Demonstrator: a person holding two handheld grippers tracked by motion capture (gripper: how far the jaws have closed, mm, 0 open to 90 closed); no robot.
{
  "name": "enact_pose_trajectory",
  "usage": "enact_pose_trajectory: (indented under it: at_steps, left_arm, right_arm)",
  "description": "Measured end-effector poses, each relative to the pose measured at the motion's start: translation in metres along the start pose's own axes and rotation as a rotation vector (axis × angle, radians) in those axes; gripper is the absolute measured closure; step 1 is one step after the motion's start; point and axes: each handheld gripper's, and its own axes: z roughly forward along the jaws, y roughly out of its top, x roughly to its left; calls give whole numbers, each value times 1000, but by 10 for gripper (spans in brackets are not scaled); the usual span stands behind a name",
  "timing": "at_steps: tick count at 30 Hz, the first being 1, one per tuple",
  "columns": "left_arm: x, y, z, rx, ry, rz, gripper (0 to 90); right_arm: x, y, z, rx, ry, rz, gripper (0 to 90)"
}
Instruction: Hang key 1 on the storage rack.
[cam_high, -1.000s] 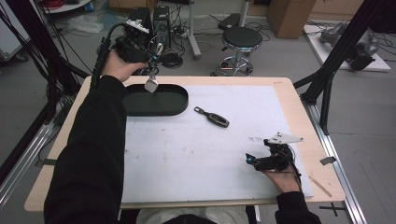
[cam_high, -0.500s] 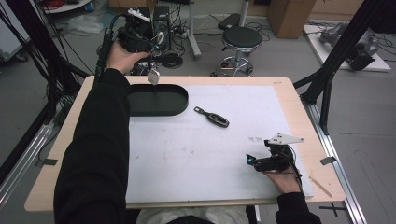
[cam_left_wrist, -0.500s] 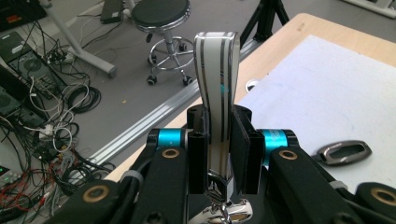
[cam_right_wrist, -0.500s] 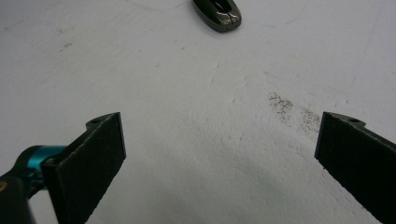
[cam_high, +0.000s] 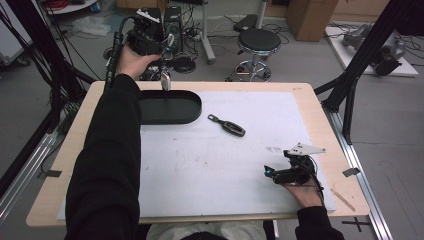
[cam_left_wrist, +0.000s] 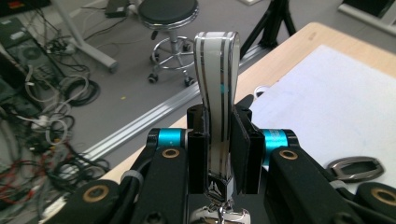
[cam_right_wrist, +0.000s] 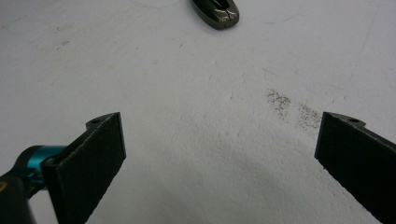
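Observation:
A white strap with dark stripes (cam_left_wrist: 217, 93) stands up as a loop between the jaws of my left gripper (cam_left_wrist: 218, 149), which is shut on it. A metal clasp (cam_left_wrist: 218, 215) shows at its lower end. From above, the left gripper (cam_high: 164, 55) is held high beyond the table's far left edge, and the strap (cam_high: 165, 81) dangles over the rim of a black oval tray (cam_high: 192, 114). A dark key fob (cam_high: 228, 125) lies on the white mat. My right gripper (cam_high: 272, 174) rests open near the front right, with the key fob (cam_right_wrist: 215, 11) far ahead of its jaws (cam_right_wrist: 219, 163).
The white mat (cam_high: 225, 165) covers most of the wooden table (cam_high: 320, 107). A black stool (cam_high: 257, 42) and tangled cables (cam_left_wrist: 42, 121) stand on the floor beyond the far edge. Black frame legs (cam_high: 350, 95) rise at the table's right side.
My left gripper has risen and drawn back past the far edge, lifting the strap away from the black tray. The right gripper has stayed put.

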Motion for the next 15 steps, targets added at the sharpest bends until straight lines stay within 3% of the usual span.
enact_pose_trajectory:
  at_steps: [2, 6, 9, 13, 15]
  left_arm:
    - [1, 0, 0, 2, 21, 4, 777]
    - [2, -1, 2, -17, 18, -15, 776]
    - [4, -1, 4, -23, 39, -30, 776]
    - [5, 0, 6, -62, 35, -74, 777]
    - [6, 0, 7, -77, 57, -92, 777]
  right_arm:
    - [0, 0, 0, 0, -3, -3, 10]
    - [0, 0, 0, 1, -2, -4, 10]
    - [0, 0, 0, 6, 0, -1, 10]
    - [0, -1, 0, 7, 0, 0, 10]
    - [0, -1, 1, 9, -1, 1, 10]
